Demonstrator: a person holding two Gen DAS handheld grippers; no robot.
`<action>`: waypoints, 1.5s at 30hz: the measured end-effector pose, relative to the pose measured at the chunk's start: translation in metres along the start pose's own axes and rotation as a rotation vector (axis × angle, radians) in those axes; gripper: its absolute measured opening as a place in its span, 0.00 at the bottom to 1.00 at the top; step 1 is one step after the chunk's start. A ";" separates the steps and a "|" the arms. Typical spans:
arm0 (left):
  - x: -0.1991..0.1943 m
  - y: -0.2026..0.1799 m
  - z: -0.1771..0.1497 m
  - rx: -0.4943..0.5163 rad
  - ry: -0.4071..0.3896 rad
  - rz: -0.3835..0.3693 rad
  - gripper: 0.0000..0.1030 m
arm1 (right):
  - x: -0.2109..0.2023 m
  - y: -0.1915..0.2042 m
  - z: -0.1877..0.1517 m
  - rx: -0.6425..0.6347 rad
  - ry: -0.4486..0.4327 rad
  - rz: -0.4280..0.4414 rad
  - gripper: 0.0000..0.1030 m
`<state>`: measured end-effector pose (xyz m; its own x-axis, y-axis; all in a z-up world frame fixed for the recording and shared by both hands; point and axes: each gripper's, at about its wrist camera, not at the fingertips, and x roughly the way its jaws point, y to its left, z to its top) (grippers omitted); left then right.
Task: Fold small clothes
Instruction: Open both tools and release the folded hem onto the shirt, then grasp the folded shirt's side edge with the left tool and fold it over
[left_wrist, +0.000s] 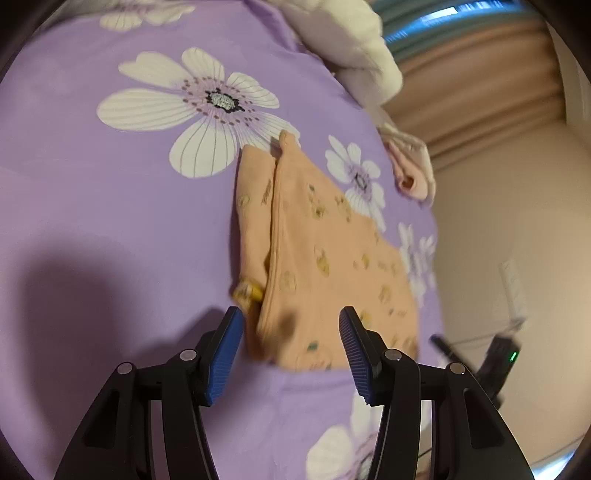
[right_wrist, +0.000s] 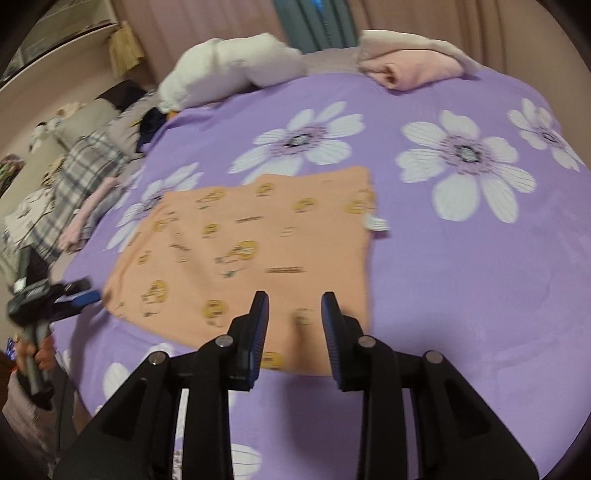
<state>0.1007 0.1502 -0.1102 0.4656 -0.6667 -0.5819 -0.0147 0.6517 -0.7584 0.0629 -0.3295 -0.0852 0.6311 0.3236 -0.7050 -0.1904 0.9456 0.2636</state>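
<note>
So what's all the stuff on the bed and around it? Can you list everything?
orange garment: one, peach-orange with small yellow prints, lying flat mid-bed, partly folded
bedsheet: one, purple with white flowers, under everything
pink clothing: one folded bundle, far edge of the bed
white bundle: one, white, far edge, left of the pink clothing
plaid cloth: one, grey checks, left side of the bed
curtains: beige, behind the bed
left gripper: black with blue pads, open, over the garment's near edge
right gripper: black, blue pads, open, empty
</note>
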 end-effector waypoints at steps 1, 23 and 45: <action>0.005 0.003 0.007 -0.021 -0.002 -0.014 0.51 | 0.001 0.004 0.000 -0.006 0.000 0.010 0.32; 0.072 -0.011 0.052 -0.008 0.110 -0.086 0.55 | 0.080 0.048 0.046 -0.043 0.090 0.119 0.34; 0.076 -0.016 0.049 0.055 0.132 0.043 0.18 | 0.125 0.117 0.046 -0.243 0.215 0.067 0.13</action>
<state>0.1797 0.1070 -0.1276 0.3448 -0.6769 -0.6503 0.0180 0.6974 -0.7165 0.1539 -0.1800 -0.1124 0.4425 0.3605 -0.8211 -0.4162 0.8936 0.1680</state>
